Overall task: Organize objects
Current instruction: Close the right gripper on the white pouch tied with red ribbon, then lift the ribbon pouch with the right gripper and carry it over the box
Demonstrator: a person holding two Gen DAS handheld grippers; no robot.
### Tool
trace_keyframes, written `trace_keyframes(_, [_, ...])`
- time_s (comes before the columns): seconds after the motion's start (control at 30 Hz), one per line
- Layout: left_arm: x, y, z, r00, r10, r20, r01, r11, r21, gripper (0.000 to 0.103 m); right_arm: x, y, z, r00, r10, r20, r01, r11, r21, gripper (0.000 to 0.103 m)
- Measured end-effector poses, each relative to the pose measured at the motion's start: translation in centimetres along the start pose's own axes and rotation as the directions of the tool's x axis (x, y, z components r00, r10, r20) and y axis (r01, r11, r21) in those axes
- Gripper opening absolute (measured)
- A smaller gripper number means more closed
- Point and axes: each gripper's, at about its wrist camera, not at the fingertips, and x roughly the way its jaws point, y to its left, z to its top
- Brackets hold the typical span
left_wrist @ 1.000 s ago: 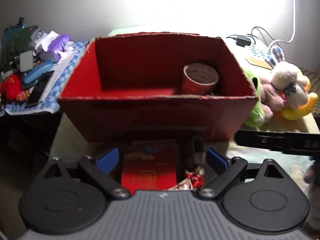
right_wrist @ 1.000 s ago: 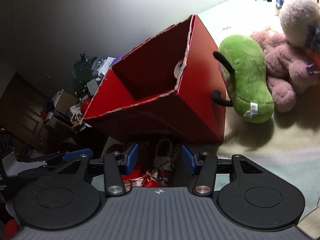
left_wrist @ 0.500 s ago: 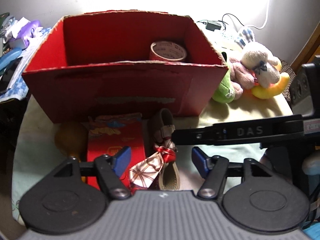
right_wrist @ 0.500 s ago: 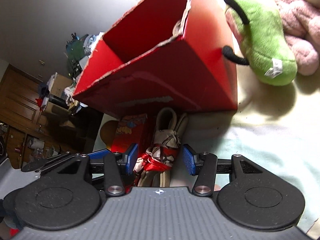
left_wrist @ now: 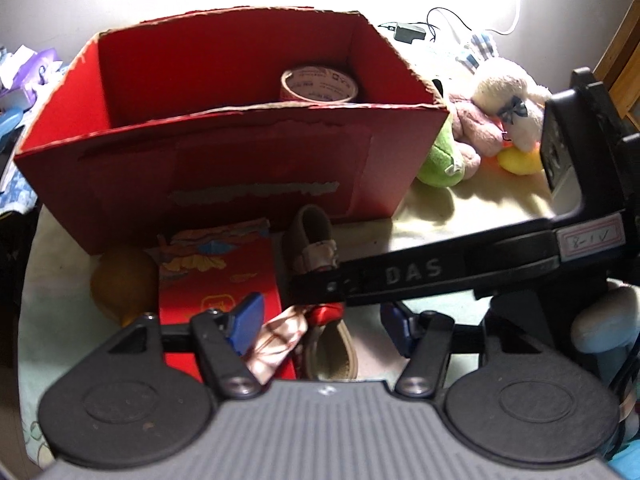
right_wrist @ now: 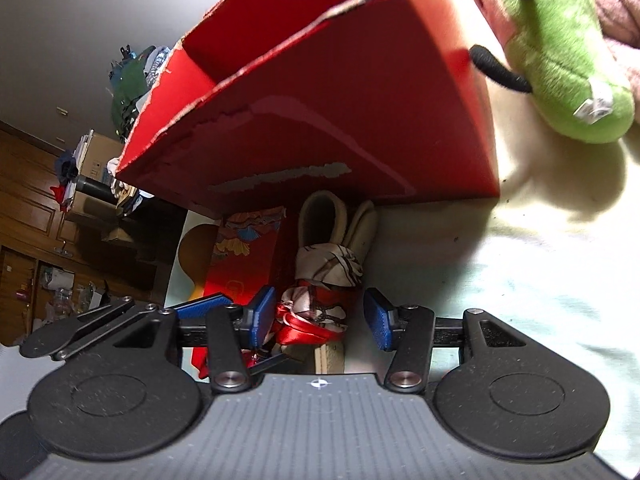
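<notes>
Pale cloth covers the table (right_wrist: pixel 560 280); the shoe (right_wrist: pixel 336 240) lies lengthwise between my right gripper (right_wrist: pixel 320 318) fingers, toe toward the red box (right_wrist: pixel 360 120). Both grippers' fingers are open and probably holding nothing; the left gripper (left_wrist: pixel 324 326) has just been closing, off to the shoe's side.

Wooden cabinets (right_wrist: pixel 28 216) (dim) — charger (left_wrist: pixel 408 34)

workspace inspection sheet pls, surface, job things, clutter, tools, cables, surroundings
surface: pale cloth, lit from the far side
job's things: red box open, tape roll inside; in front of it red packet, scarf-tied sandals, brown round thing
clutter: plush toys right of the box
tools: left tool has just been closing, around the scarf, pads not pressing; right tool open, astride the sandals
cables: charger with black lead, white cord
surroundings: piled shelf, wooden cabinets
</notes>
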Motion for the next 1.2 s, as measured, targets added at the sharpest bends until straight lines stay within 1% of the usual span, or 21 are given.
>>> trace_keyframes(0.07, [0.3,-0.1,0.1,1.0,-0.008,-0.006,0.008,1.0,0.007,0.062,0.0,-0.5,-0.1,1.0,0.016,-0.002,-0.016,1.0,0.022,0.052])
trace_keyframes(0.13, [0.4,-0.2,0.2,1.0,-0.01,-0.012,0.01,1.0,0.017,0.06,-0.1,-1.1,-0.1,0.999,0.049,-0.006,-0.049,0.998,0.048,0.042])
trace_keyframes(0.37, [0.7,-0.6,0.7,0.999,-0.035,-0.019,0.035,0.999,0.033,0.054,-2.0,-2.9,-0.4,0.996,0.09,0.006,-0.09,0.991,0.102,0.031])
trace_keyframes(0.43, [0.8,-1.1,0.9,0.999,-0.041,-0.018,0.042,0.998,0.046,0.054,-2.8,-3.3,-0.4,0.995,0.094,0.013,-0.095,0.989,0.112,0.024])
trace_keyframes(0.5, [0.9,-1.6,1.0,0.999,-0.042,-0.017,0.043,0.997,0.06,0.054,-3.3,-3.7,-0.4,0.996,0.091,0.017,-0.093,0.988,0.121,0.024])
trace_keyframes(0.53, [1.0,-1.7,1.1,0.999,-0.045,-0.019,0.046,0.997,0.065,0.056,-3.5,-4.0,-0.5,0.996,0.091,0.02,-0.093,0.987,0.131,0.024])
trace_keyframes(0.6, [1.4,-2.2,1.2,0.998,-0.054,-0.032,0.057,0.995,0.077,0.056,-3.8,-4.5,-0.6,0.995,0.098,0.026,-0.101,0.984,0.146,0.024])
trace_keyframes(0.7, [2.2,-2.9,0.9,0.998,-0.031,-0.052,0.036,0.994,0.105,0.055,-4.3,-4.2,-0.4,0.996,0.077,0.034,-0.08,0.99,0.113,0.022])
trace_keyframes(0.77, [3.0,-2.9,0.8,0.997,-0.034,-0.076,0.041,0.994,0.1,0.055,-4.3,-4.3,-0.3,0.997,0.074,0.032,-0.078,0.991,0.108,0.023])
trace_keyframes(0.8, [3.5,-2.8,0.7,0.995,-0.043,-0.092,0.052,0.995,0.09,0.055,-4.1,-4.2,-0.2,0.997,0.07,0.029,-0.072,0.991,0.11,0.028])
trace_keyframes(0.9, [4.5,-2.4,0.5,0.992,-0.043,-0.121,0.051,0.996,0.068,0.054,-4.0,-4.2,0.1,0.997,0.076,0.027,-0.078,0.991,0.11,0.032])
trace_keyframes(0.97, [4.7,-2.1,0.4,0.992,-0.031,-0.123,0.039,0.997,0.06,0.054,-3.6,-4.0,0.3,0.996,0.086,0.032,-0.089,0.99,0.109,0.034])
trace_keyframes(1.03, [4.8,-1.8,0.4,0.992,-0.028,-0.124,0.034,0.998,0.046,0.054,-2.8,-3.4,0.5,0.996,0.088,0.025,-0.09,0.99,0.109,0.042])
trace_keyframes(1.1, [4.9,-1.8,0.3,0.992,-0.025,-0.12,0.03,0.999,0.041,0.054,-2.2,-2.8,0.6,0.996,0.086,0.005,-0.086,0.991,0.1,0.046])
trace_keyframes(1.2, [5.1,-1.9,0.2,0.993,-0.011,-0.116,0.016,0.999,0.048,0.054,-0.9,-2.1,0.7,0.997,0.067,-0.029,-0.065,0.995,0.078,0.048])
